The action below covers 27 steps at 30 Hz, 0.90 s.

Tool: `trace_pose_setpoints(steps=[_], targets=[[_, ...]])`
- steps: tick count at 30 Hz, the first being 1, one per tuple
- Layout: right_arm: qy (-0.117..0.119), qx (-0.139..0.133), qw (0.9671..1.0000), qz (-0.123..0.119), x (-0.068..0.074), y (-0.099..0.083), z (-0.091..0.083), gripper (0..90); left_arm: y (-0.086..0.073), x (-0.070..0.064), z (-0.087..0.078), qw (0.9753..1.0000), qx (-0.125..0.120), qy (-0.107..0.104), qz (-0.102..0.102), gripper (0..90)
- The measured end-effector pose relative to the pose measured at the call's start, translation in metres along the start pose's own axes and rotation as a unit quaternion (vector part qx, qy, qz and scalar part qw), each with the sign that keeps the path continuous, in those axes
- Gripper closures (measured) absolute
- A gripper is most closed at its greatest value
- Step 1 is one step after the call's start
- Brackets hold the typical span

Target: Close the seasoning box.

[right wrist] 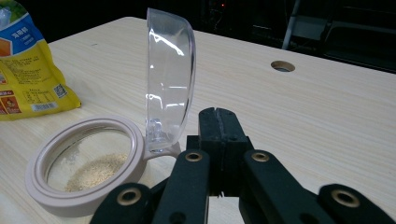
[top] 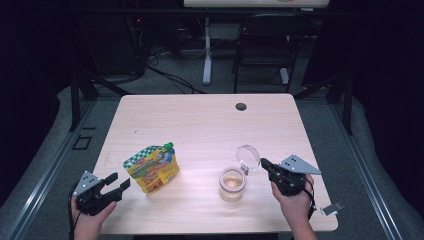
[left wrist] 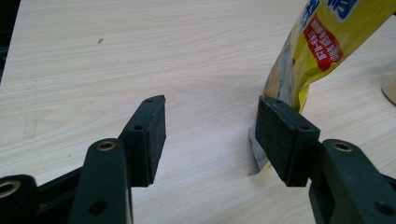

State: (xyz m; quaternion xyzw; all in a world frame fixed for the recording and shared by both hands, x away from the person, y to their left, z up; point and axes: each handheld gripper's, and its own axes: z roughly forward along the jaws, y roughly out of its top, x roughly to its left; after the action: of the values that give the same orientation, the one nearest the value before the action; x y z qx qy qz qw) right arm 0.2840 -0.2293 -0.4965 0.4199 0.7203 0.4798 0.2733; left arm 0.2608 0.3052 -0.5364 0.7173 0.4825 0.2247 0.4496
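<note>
Yellow pouch (left wrist: 322, 42) beside left tool (left wrist: 210, 140)

The far half of the bench (top: 200, 115) lies bare up to its far edge. Nearer the front edge, the pouch (top: 152, 168) stands left of centre and the jar (top: 233, 184) with its raised lid (top: 248, 157) right of centre, open bench between them.

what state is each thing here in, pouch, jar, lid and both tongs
pouch: standing upright on the table, green cap on
jar: open, a little tan powder in the bottom
lid: clear, hinged, flipped up to upright
left tongs: open, one pad beside the pouch's lower corner, nothing clamped
right tongs: shut, empty, just behind the lid's hinge
table: light wood, grommet hole near the far edge
</note>
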Motion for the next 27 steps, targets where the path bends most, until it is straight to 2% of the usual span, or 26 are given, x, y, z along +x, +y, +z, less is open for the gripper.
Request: trace_pose_setpoints(steps=[27], targets=[[0.012, -0.007, 0.9999, 0.003, 0.0052, 0.0017, 0.0045, 90.0, -0.0011, -0.0024, 0.0022, 1.0000, 0.000, -0.002, 0.003, 43.2]])
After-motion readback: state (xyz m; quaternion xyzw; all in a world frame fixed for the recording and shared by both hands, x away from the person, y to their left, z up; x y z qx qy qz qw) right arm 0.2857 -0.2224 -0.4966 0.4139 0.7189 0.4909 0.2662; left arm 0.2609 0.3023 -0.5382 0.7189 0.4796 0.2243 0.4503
